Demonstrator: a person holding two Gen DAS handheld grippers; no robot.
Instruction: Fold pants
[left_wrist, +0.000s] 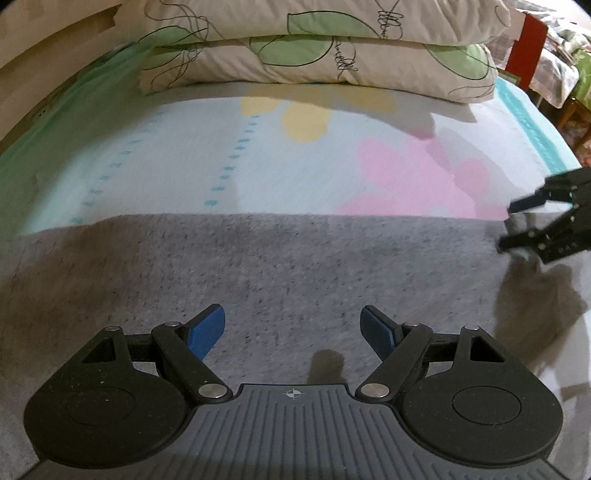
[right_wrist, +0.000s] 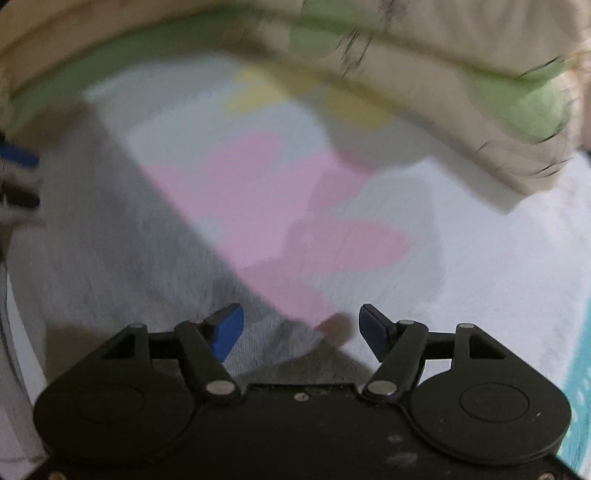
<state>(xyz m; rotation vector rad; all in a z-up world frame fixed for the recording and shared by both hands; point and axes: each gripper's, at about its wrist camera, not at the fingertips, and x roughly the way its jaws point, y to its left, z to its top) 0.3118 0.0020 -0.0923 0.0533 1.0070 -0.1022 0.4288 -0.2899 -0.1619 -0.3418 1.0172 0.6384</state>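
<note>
Grey heathered pants (left_wrist: 258, 266) lie flat across the bed, their far edge straight. My left gripper (left_wrist: 293, 332) is open and empty, hovering low over the grey cloth. My right gripper (left_wrist: 508, 227) shows at the right edge of the left wrist view, open, at the pants' right end. In the blurred right wrist view the right gripper (right_wrist: 301, 330) is open and empty over the corner of the pants (right_wrist: 122, 236). The left gripper's blue pad shows at that view's left edge (right_wrist: 18, 155).
The bed sheet (left_wrist: 295, 166) is pale with pink and yellow flower shapes and teal dotted lines. Two stacked pillows (left_wrist: 317, 48) lie at the head of the bed. A wooden headboard (left_wrist: 44, 44) is at far left, and furniture stands off the bed's right side (left_wrist: 554, 74).
</note>
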